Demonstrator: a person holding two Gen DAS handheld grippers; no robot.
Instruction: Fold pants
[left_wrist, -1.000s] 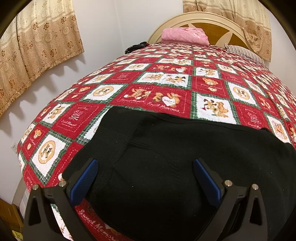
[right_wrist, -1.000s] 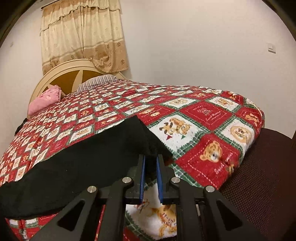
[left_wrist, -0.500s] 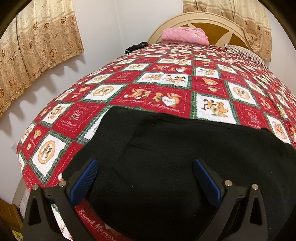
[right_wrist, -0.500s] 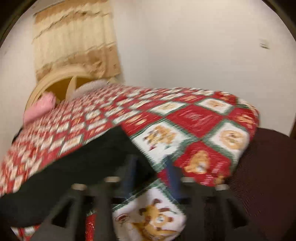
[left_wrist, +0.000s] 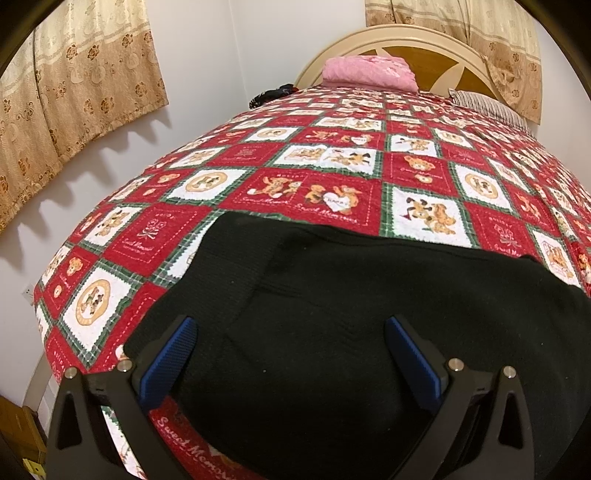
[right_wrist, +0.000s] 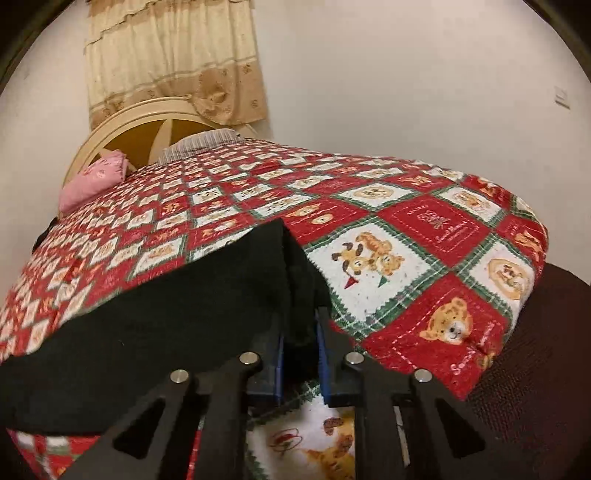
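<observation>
- Lying across the near end of the bed (left_wrist: 258, 177), the black pants (left_wrist: 332, 314) are spread flat over the red patchwork quilt (left_wrist: 317, 192), running from the left corner toward the right one.
- The left tongs (left_wrist: 291, 354) hover over the wide end of the pants with their blue-padded fingers (left_wrist: 168, 360) spread far apart; nothing sits between them.
- The right tongs (right_wrist: 299, 354) are nearly closed at the narrow end of the pants (right_wrist: 166, 314), and a bunch of black fabric sits pinched between the two blue pads (right_wrist: 323, 363).
- That gripped end lies near the bed's right foot corner, beside a white quilt square with cartoon animals (right_wrist: 369, 258).
- A pink folded cloth (left_wrist: 369, 72) rests at the head of the bed against the cream headboard (left_wrist: 424, 44), with a striped pillow (left_wrist: 487, 107) to its right.
- Beige patterned curtains (left_wrist: 74, 92) hang on the wall to the left and behind the headboard.
- A dark maroon surface (right_wrist: 535, 369) shows just past the right foot corner of the bed.
</observation>
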